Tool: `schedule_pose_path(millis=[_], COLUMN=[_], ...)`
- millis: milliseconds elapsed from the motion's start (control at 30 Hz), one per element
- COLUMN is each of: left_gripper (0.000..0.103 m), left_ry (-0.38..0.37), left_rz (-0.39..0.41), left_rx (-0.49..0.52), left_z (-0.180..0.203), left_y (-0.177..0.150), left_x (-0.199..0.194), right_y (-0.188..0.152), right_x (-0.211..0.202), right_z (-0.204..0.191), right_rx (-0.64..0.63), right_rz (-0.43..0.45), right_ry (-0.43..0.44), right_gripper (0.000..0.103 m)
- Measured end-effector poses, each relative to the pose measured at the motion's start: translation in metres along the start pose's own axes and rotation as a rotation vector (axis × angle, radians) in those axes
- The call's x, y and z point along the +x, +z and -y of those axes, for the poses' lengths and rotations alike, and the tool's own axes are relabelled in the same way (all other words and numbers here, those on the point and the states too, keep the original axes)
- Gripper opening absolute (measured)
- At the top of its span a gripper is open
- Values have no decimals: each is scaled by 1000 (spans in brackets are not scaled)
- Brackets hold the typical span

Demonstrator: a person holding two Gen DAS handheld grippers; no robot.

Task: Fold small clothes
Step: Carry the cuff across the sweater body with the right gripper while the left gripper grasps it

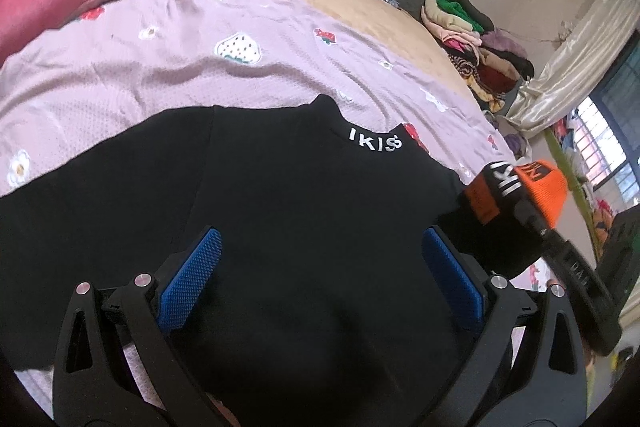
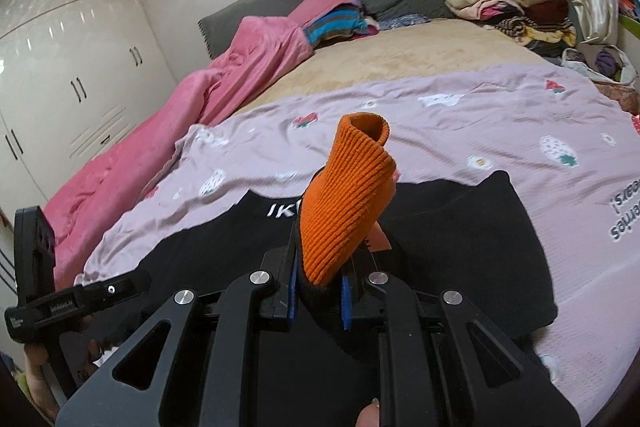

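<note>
I find the black garment (image 1: 280, 207) lying flat on the lilac strawberry-print sheet (image 1: 160, 39) covering the bed (image 2: 400, 55), its lettered collar toward the headboard. My left hand-held gripper (image 1: 320, 275) hovers over the garment body, blue pads wide apart, nothing between them. My right hand-held gripper (image 2: 320, 291) is clamped on the orange-cuffed sleeve (image 2: 348, 199), raised above the garment. Pink blanket (image 2: 180, 131) lies along the bed's far side; folded clothes pile (image 2: 512, 7) sits near the headboard corner.

Black top (image 1: 280, 195) with orange cuff (image 2: 344, 211) (ribbed) lies on lilac strawberry-print sheet (image 1: 168, 59) beside pink blanket (image 2: 192, 107).
</note>
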State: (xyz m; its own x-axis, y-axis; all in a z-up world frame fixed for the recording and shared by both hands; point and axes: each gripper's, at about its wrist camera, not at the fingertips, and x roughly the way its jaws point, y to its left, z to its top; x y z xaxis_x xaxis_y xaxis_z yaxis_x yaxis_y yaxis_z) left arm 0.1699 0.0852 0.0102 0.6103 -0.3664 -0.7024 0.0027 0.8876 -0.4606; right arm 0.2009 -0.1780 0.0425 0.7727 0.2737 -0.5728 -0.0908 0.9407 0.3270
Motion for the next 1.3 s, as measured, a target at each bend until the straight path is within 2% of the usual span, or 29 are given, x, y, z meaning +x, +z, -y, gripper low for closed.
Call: schedule_pose_path(millis=[300, 600, 767, 800, 867, 933, 1033, 1167, 1300], left_gripper=[94, 90, 79, 77, 74, 70, 62, 47, 44], left_ry=[-88, -162, -190, -195, -205, -211, -218, -224, -212], left_rz=[-51, -72, -86, -88, -94, -104, -125, -164, -189], left_rx=[-64, -112, -130, -134, -138, -130, -110, -88, -76], left_z=[-16, -24, -27, -28, -28, -26, -18, -7, 3], left_y=[-4, -7, -7, -8, -7, -8, -11, -15, -18], left_x=[12, 19, 24, 25, 28, 34, 42, 58, 75], right_y=[-21, -45, -58, -61, -68, -73, -77, -75, -70], right_x=[25, 48, 50, 49, 46, 42, 30, 13, -3], right_z=[-26, -51, -57, -58, -62, -65, -66, -54, -26], right_rx=[-43, -72, -76, -83, -90, -102, -120, -128, -83], right_rz=[-54, -116, -152, -159, -179, -195, -200, -183, -155], right_ry=[15, 49, 75, 82, 116, 143, 169, 144, 98], right_gripper=[15, 24, 36, 43, 46, 53, 54, 54, 54])
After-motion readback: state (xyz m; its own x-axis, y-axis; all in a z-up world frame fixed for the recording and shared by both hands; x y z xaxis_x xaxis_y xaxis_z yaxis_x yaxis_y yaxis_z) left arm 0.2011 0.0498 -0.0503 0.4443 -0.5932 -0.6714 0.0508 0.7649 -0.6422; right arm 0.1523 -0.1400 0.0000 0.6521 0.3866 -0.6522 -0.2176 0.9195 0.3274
